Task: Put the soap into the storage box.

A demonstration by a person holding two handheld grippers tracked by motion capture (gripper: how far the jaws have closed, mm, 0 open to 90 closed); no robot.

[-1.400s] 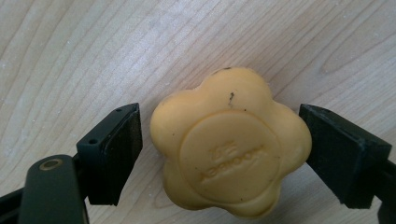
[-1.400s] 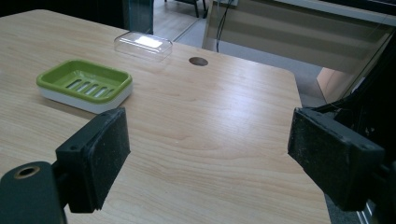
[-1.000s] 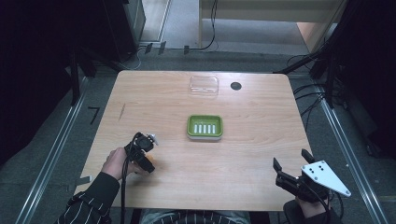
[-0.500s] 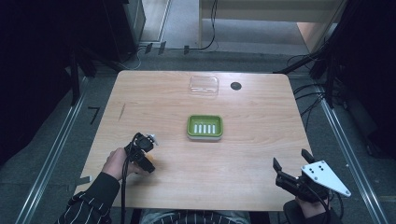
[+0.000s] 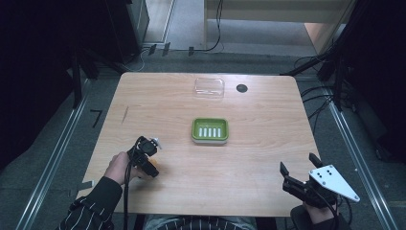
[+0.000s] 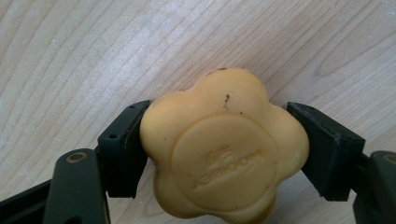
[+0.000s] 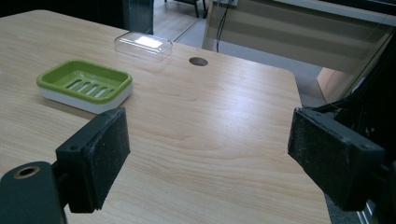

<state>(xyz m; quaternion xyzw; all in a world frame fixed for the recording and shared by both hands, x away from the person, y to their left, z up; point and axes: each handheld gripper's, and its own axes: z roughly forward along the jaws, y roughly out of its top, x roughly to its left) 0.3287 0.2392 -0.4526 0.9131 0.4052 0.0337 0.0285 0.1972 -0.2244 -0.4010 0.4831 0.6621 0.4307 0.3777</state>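
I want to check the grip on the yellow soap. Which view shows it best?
The left gripper view: the flower-shaped yellow soap sits close up between the left gripper jaws, both pads pressed to its sides, above the table. In the high view it is hidden under that gripper. The right gripper view looks toward the green soap dish.

A yellow, flower-shaped soap bar [image 6: 224, 147] with a round embossed centre and a few dark specks lies flat on the wooden counter [image 6: 93, 56], its scalloped sides touched by black pads.
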